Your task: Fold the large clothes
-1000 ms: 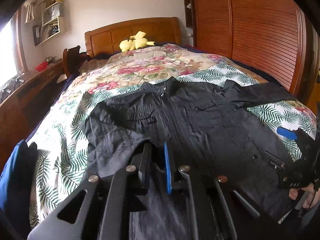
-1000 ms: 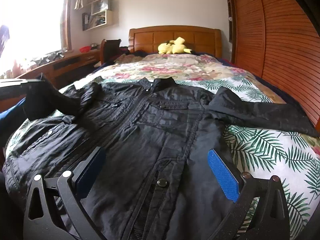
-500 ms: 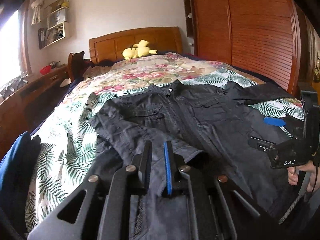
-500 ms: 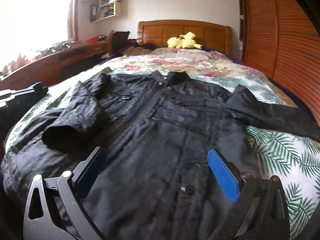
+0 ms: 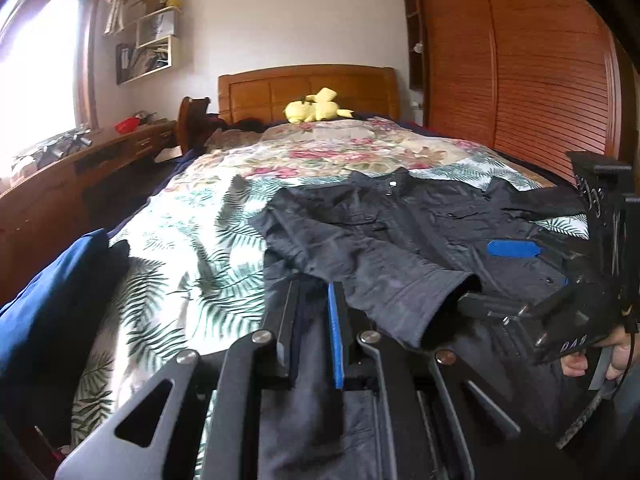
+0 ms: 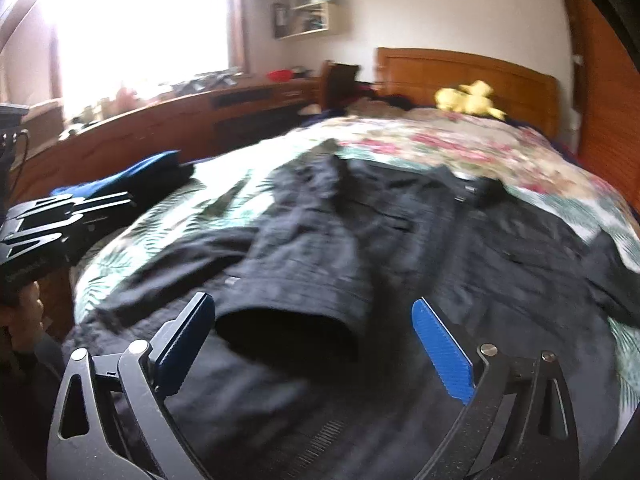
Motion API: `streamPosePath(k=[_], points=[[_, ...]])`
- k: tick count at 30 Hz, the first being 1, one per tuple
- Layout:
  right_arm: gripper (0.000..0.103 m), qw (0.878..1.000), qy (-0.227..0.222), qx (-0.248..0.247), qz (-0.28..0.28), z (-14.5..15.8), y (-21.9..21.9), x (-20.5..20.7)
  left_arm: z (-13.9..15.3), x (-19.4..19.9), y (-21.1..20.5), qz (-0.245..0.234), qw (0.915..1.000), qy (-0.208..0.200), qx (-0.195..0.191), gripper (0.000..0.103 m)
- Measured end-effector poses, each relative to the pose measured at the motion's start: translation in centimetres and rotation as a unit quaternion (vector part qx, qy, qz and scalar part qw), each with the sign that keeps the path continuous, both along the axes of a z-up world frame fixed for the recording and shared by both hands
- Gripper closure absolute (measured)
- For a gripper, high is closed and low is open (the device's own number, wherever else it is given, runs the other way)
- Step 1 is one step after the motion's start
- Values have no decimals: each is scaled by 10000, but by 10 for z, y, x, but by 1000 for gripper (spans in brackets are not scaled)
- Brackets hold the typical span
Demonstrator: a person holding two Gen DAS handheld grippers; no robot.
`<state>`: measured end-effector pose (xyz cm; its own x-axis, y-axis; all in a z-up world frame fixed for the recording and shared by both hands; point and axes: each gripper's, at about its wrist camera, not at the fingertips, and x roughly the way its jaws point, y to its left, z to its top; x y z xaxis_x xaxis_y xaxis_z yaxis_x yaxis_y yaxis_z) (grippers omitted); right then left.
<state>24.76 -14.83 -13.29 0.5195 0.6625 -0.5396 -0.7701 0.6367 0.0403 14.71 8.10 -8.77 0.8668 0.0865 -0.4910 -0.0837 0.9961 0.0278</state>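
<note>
A black jacket (image 5: 400, 240) of crinkled, matte woven cloth lies front-up on the bed (image 5: 192, 248), whose quilt is printed with green palm fronds and pink flowers. One sleeve (image 6: 296, 280) is folded across the chest, its cuff a dark open oval. The left claw (image 5: 312, 312) is nearly closed, pinching the jacket's edge between its pads. The right claw (image 6: 312, 344) is spread wide above the cuff, its ribbed blue pads (image 6: 440, 344) touching nothing. A soft yellow plush (image 5: 316, 108) sits by the slatted wooden headboard (image 5: 308, 88). A folded blue cloth (image 5: 52, 288) rests at the bed's edge.
</note>
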Motion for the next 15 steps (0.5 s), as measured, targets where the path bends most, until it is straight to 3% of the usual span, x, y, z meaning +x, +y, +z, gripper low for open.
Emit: streamPosePath(k=[10,15], points=[[13,9970,76,-498,593,-25,63,-7,-7,-12,27,253,9997,34,-51,94],[19,9943,387,-804,587,-45,72,3,-7,-15,30,277,9996,12,-83,94]])
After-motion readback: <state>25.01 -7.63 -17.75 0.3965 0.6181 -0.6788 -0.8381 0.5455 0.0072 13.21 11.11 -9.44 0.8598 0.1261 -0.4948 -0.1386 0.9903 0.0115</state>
